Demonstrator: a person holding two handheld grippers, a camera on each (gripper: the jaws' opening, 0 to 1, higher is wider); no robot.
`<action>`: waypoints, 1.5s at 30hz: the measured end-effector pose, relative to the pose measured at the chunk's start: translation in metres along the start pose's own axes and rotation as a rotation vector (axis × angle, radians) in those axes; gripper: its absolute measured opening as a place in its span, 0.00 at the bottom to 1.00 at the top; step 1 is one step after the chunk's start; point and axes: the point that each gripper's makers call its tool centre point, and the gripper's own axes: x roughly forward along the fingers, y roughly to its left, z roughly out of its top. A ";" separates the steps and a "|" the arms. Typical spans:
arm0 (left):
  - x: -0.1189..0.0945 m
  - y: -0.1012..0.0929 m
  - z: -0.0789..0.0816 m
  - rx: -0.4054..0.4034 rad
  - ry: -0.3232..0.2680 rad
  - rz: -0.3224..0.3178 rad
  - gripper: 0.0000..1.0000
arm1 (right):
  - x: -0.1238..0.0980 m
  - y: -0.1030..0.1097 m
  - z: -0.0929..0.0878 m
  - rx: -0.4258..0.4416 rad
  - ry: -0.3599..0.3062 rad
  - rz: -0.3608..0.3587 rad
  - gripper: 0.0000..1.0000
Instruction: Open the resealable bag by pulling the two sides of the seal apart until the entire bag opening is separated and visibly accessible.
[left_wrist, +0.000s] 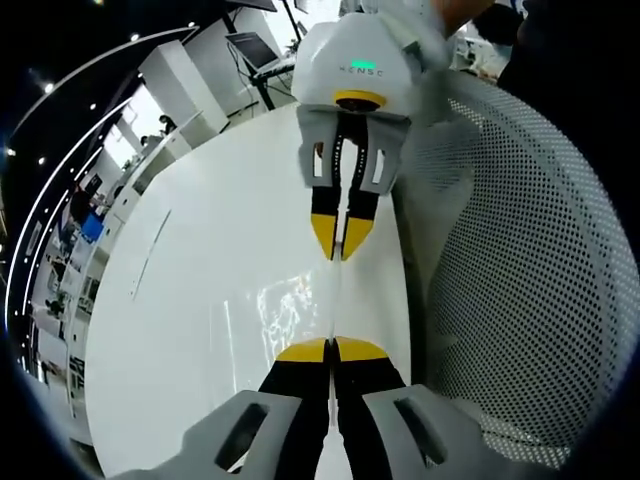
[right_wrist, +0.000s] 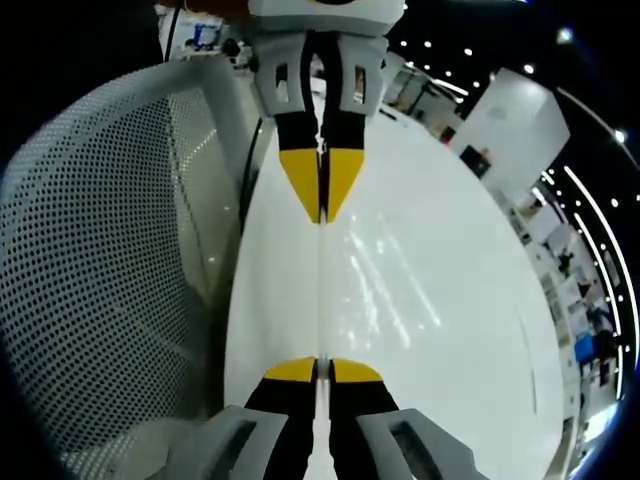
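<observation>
In the left gripper view, the left gripper (left_wrist: 331, 350) is rising from six o'clock, its yellow-tipped fingers (left_wrist: 300, 351) pressed together on the near edge of a clear resealable bag (left_wrist: 336, 298). The bag is stretching as a thin, almost see-through strip toward twelve o'clock, where the right gripper (left_wrist: 340, 240) is pointing back down, its yellow tips also closed on the bag's far edge. The bag is hanging between the two grippers above a glossy white table (left_wrist: 200, 300). A white mesh chair back (left_wrist: 520, 260) is curving along the three o'clock side.

In the right gripper view, the right gripper (right_wrist: 321, 370) is coming up from six o'clock with its fingers clamped on the bag (right_wrist: 321, 290), and the left gripper (right_wrist: 322, 205) is facing it from twelve o'clock, likewise pinching the bag. The table (right_wrist: 430, 300) is spreading toward three o'clock, and the mesh chair back (right_wrist: 110, 260) is filling the nine o'clock side. Whether the seal is parted cannot be told.
</observation>
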 end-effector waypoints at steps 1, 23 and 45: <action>0.000 0.000 0.000 -0.001 0.000 0.000 0.00 | 0.000 0.000 -0.001 0.000 0.001 0.000 0.00; 0.001 -0.004 -0.002 -0.020 0.015 -0.017 0.00 | -0.006 0.005 -0.031 0.036 0.063 -0.009 0.00; 0.004 0.000 -0.006 0.015 0.048 0.003 0.00 | -0.014 0.000 -0.009 0.091 -0.006 -0.064 0.06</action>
